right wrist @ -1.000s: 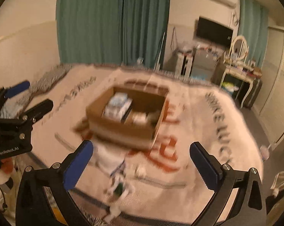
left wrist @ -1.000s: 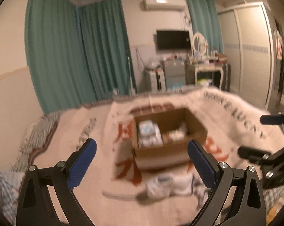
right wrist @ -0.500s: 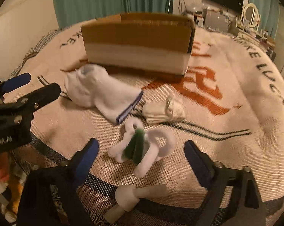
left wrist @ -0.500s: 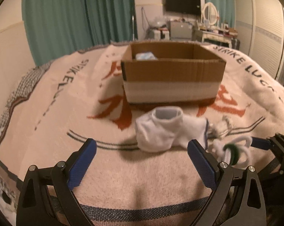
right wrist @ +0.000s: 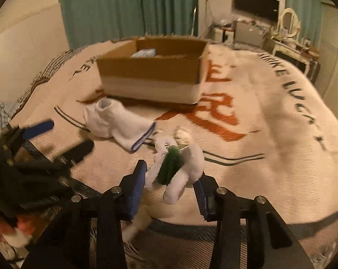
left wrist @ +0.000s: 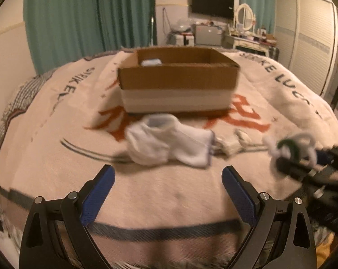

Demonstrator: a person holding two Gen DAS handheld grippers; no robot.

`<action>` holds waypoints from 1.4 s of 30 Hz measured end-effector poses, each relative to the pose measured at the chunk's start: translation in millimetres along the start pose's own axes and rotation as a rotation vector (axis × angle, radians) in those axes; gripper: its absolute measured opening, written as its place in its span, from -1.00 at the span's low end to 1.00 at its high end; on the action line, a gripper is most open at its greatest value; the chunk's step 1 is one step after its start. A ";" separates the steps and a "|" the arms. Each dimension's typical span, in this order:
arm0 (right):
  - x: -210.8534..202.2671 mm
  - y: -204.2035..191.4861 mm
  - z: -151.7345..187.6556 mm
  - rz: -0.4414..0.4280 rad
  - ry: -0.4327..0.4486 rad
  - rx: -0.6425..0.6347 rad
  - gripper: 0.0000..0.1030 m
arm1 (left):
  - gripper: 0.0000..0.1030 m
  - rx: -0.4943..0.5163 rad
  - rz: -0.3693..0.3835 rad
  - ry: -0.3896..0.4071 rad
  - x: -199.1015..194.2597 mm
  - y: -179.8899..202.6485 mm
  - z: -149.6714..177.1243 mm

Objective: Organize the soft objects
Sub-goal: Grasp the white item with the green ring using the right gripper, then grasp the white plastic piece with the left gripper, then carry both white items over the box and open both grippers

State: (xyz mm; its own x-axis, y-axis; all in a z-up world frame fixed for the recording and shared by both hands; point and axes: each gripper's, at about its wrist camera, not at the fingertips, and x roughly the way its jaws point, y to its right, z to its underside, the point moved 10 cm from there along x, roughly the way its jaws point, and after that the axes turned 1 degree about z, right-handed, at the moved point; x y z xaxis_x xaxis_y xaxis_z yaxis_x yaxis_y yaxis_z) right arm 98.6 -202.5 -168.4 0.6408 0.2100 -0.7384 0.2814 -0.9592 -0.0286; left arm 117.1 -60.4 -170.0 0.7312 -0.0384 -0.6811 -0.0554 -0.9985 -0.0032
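Two black grippers with blue finger pads work over a cream woven blanket (left wrist: 57,157) printed with orange characters and dark lettering. Nearest the right wrist camera, the right gripper (right wrist: 172,177) has its jaws narrowed around a white fuzzy soft toy with a green middle (right wrist: 176,165); both pads press its sides and it sits lifted just above the blanket. In the left wrist view the same toy (left wrist: 290,145) shows at the far right, at the tips of the right gripper. The left gripper (left wrist: 167,179) hangs with its jaws spread wide and nothing between them, low over a bare stretch of blanket.

Just beyond the left gripper lies a white ankle sock with a blue-edged cuff (left wrist: 169,143), crumpled flat on the blanket. Right beside its cuff end rests a small rolled cream sock bundle (left wrist: 234,141); whether they touch cannot be told through the blur.

Farther back stands an open brown cardboard box with a white band along its base (left wrist: 178,83), close behind the ankle sock. A pale blue and white folded item (right wrist: 144,52) shows inside near the box's left back corner
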 end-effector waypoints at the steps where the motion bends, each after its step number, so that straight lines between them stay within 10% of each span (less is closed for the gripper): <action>1: -5.1 4.6 0.6 0.000 0.004 0.012 -0.21 | 0.83 0.009 0.022 -0.011 -0.1 12.0 5.8; 13: -26.5 47.0 29.0 0.040 0.000 0.093 -0.21 | 0.43 0.078 0.189 -0.215 22.1 82.5 65.3; 22: -19.9 47.9 30.0 0.036 -0.005 0.103 -0.20 | -0.47 0.116 0.255 -0.264 29.6 97.9 77.7; 34: -29.5 39.4 6.9 0.036 0.040 0.073 -0.21 | -0.49 0.076 0.178 -0.043 -10.2 53.4 8.8; 42: -47.4 19.3 -86.5 -0.003 0.186 -0.007 -0.21 | -0.49 0.038 0.107 0.133 -30.3 7.1 -83.1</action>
State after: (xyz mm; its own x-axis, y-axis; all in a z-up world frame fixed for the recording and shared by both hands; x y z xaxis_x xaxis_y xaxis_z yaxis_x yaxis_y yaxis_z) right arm 135.5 -214.6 -75.7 0.7608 0.2448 -0.6010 0.2878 -0.9574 -0.0256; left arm 151.0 -69.6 -88.6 0.8029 -0.1516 -0.5765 -0.1612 -0.9863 0.0349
